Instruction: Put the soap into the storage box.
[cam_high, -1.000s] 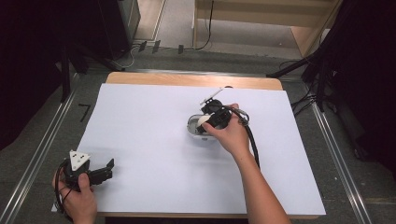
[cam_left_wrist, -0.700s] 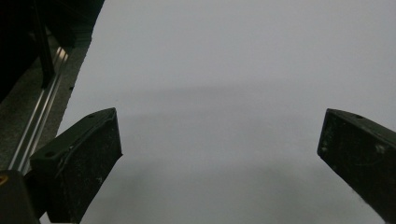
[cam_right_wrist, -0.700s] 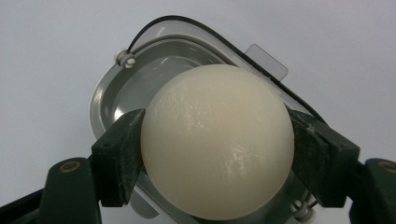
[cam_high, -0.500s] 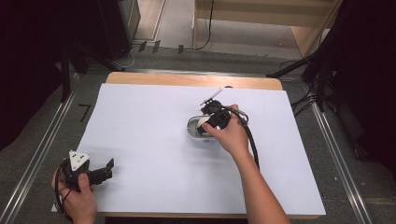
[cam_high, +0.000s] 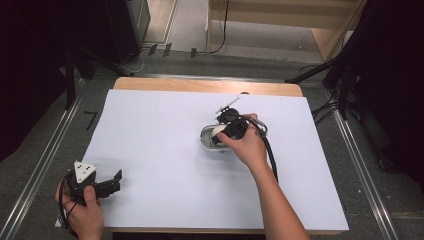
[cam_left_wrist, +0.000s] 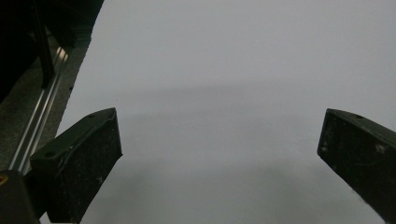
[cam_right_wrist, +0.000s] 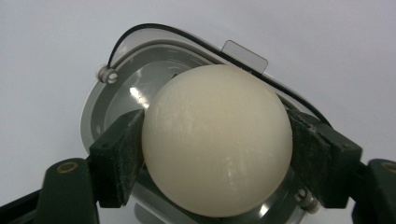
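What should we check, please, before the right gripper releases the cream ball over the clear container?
1. Ball held between both fingers of the right gripper: ok.
2. Ball above the open container: ok.
3. Container standing on the white sheet: ok.
4. Container empty beneath the ball: cannot tell, the ball hides most of it.
5. Left gripper open and apart, near the sheet's front left corner: ok.

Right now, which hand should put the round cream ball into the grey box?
Right. The right gripper already clamps the cream ball just above the clear-lidded grey container. The left gripper is open far off, near the table's corner.
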